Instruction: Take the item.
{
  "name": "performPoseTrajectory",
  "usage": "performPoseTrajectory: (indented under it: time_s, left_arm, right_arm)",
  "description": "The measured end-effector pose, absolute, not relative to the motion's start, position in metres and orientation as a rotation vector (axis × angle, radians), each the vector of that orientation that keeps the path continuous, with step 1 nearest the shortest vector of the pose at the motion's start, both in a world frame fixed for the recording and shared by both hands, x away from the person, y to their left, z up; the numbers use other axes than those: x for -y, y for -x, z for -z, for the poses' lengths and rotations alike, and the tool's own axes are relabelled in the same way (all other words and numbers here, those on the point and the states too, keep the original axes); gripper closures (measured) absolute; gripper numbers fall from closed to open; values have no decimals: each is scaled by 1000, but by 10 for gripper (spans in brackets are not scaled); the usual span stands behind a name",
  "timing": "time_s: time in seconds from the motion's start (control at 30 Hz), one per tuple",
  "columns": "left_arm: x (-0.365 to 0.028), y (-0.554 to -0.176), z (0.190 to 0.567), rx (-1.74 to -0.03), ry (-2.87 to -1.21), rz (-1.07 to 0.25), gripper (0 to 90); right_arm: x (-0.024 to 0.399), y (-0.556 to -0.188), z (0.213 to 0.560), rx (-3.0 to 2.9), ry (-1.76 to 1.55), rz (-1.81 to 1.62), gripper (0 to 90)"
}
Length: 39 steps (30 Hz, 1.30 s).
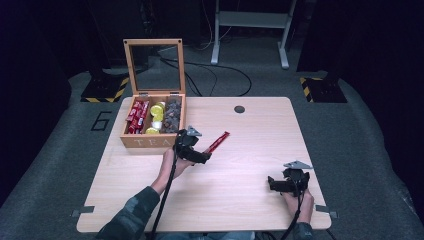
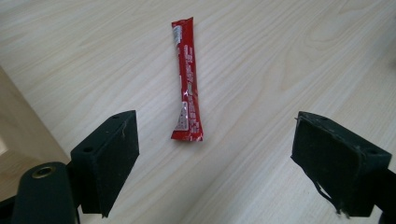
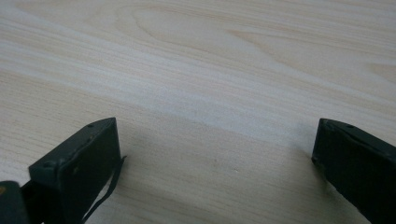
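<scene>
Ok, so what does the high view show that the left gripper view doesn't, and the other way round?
High view alone: the open wooden tea box with its glass-paned lid raised, red sachets, yellow pods and dark pieces in its compartments, the person's forearms, and the right tongs near the table's front right.

Left gripper view alone: the left tongs' black pads standing wide apart, nothing between them, and print on the sachet.

Both: the long red sachet lying flat on the light wooden table, just beyond the left tongs.
</scene>
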<state>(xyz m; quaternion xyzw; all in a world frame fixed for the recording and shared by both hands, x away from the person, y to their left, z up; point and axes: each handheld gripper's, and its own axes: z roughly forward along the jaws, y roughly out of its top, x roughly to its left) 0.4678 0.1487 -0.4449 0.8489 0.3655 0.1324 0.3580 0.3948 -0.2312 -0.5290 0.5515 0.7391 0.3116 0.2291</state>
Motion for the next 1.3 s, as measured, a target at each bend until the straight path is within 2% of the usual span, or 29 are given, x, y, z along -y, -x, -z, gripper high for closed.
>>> performPoseTrajectory:
  time_s: [0.83,1.3]
  left_arm:
    - [-231,-418,439,-1029,-2125,-438,87]
    - [-285,-393,465,-1183,-2076,-438,41]
  right_arm:
    - [231,-395,529,-2034,-1518,-858,4]
    - [232,-395,529,-2036,-1514,-852,4]
